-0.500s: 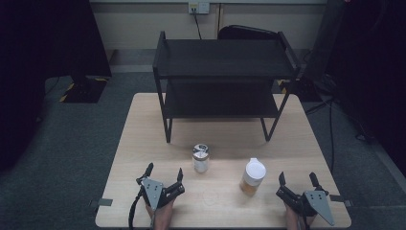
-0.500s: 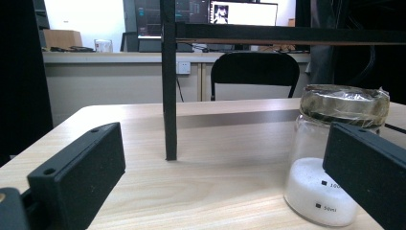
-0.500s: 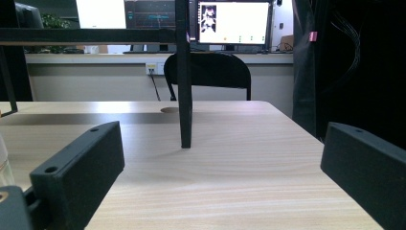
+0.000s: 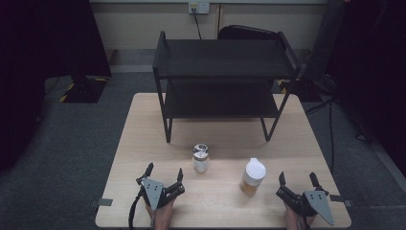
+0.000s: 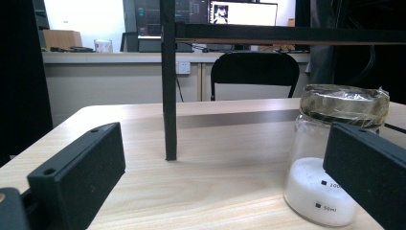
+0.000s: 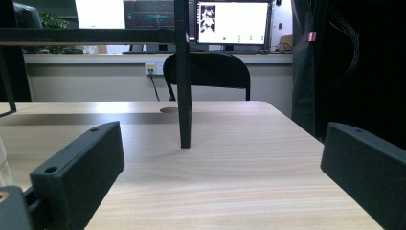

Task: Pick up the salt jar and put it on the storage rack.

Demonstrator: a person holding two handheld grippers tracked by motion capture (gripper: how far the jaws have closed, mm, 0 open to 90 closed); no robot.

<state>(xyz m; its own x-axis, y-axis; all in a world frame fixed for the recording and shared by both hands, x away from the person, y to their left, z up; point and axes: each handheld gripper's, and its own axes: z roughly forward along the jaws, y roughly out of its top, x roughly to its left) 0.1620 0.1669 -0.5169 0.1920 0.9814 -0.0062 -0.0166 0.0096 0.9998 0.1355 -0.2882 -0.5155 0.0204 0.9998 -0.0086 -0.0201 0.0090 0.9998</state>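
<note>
High view: your left tool (image 4: 163, 173) spread wide, glass jar (image 4: 200, 158) just beyond on worktop (image 4: 143, 143); right tool (image 4: 298, 180) also spread, white-lidded jar (image 4: 252, 176) beside it.

Left gripper view: glass jar (image 5: 335, 153) stiff, smooth, likely slippery, breakable; take body below film-wrapped top. Right jaw hides jar's lower side.

Right gripper view: nothing between jaws; rack leg (image 6: 183, 76) ahead.
</note>
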